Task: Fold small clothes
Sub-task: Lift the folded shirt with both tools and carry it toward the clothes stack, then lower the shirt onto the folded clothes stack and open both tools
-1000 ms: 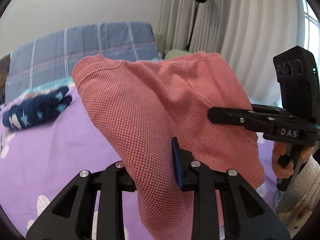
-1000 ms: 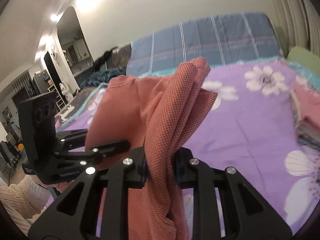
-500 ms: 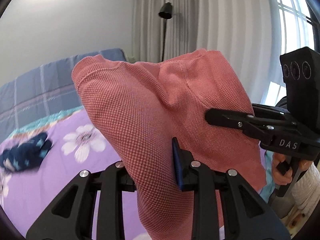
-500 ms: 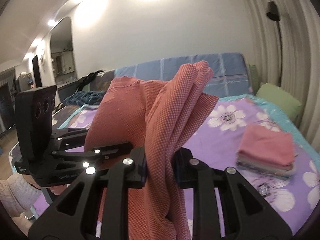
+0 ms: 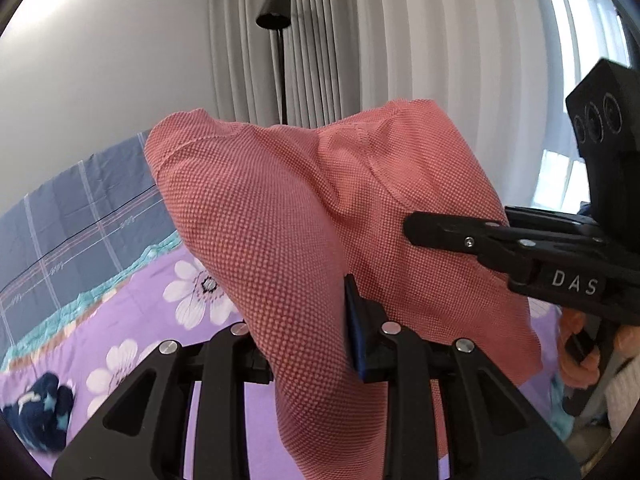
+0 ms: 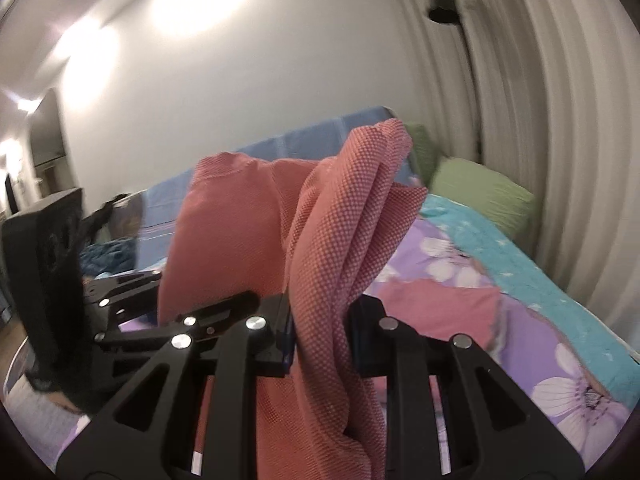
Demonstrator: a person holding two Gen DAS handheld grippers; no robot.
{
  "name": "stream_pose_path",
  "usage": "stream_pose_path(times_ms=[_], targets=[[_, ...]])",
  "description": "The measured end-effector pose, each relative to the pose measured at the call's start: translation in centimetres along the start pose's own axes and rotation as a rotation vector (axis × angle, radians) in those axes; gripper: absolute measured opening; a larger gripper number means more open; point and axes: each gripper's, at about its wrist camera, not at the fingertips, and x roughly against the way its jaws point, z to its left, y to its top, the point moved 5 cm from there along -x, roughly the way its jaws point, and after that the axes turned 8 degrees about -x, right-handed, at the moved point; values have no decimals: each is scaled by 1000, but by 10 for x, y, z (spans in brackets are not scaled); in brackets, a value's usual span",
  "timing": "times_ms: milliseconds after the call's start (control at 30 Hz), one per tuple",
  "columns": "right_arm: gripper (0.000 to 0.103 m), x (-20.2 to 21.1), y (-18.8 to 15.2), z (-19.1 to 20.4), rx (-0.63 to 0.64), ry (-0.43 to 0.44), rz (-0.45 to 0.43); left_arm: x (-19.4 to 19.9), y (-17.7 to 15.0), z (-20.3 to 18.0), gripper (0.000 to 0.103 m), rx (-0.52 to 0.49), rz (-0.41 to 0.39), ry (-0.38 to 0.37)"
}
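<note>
the bed (image 6: 568, 292) takes up most of the background, purple flowered sheet with a teal edge, a blue checked cover further back and a green pillow (image 6: 484, 188) by the curtains. a floor lamp (image 5: 276, 12) stands against the curtain behind it all. there's a pink folded pile (image 6: 436, 312) lying on the sheet in the right wrist view, blurry, so hard to say how many pieces are in it. a dark blue starry garment (image 5: 38, 412) sits crumpled on the sheet off to the low left in the left wrist view.

the task's thing is the red cloth (image 5: 320, 220), a small waffle-knit piece, and it's up in the air above the bed, not touching the sheet anywhere visible. it looks light and totally floppy: it bunches into thick ridges where it's pinched and droops down below both tools. knit like that probably isn't slippery, so a pinch should hold, but it won't keep any shape on its own.

the left gripper (image 5: 304, 344) is clenched on a gathered fold of the cloth, and the right gripper (image 6: 320, 328) is clamped on another bunched edge, several layers thick between its pads. the two grips sit close together, cloth slack between them.

judging from that, the better place to hold would be the corners or a hem edge, spread apart, so the piece hangs flat instead of wadded. a person's hand (image 5: 576, 348) shows on the right tool's handle.
</note>
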Motion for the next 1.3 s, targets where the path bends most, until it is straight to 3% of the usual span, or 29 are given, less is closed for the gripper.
stream_pose_path(times_ms=[200, 367, 433, 467, 500, 533, 567, 600, 667, 700, 733, 933, 1067, 1167, 1300], targets=[[21, -35, 28, -47, -65, -94, -13, -65, 31, -4, 28, -5, 38, -3], [21, -78, 29, -90, -151, -127, 13, -119, 26, -2, 29, -27, 89, 25], [22, -99, 22, -106, -161, -158, 28, -139, 17, -1, 39, -32, 111, 50], [24, -108, 17, -111, -151, -183, 29, -151, 9, 0, 45, -45, 125, 88], [35, -120, 7, -125, -130, -269, 32, -157, 2, 3, 55, -53, 136, 125], [56, -129, 0, -139, -120, -356, 40, -166, -11, 8, 58, -51, 151, 183], [61, -136, -11, -152, -109, -435, 56, -173, -26, 13, 58, -44, 179, 216], [58, -143, -26, -165, -94, -480, 89, -177, -36, 14, 58, -39, 200, 209], [57, -153, -56, -185, -112, -480, 163, -188, -64, 14, 60, -49, 260, 170], [57, -154, -66, -190, -119, -480, 173, -192, -77, 11, 66, -77, 273, 161], [58, -155, -74, -195, -123, -489, 170, -193, -86, 10, 72, -94, 270, 161], [61, -155, -92, -186, -10, -609, 138, -196, -115, 2, 72, -95, 278, 177], [61, -156, -98, -183, -39, -633, 127, -192, -113, -2, 72, -66, 276, 183], [62, -144, -96, -179, -75, -631, 109, -164, -111, -9, 73, -88, 225, 199], [66, -95, -100, -143, -55, -593, 63, -106, -111, -28, 80, -96, 102, 143]])
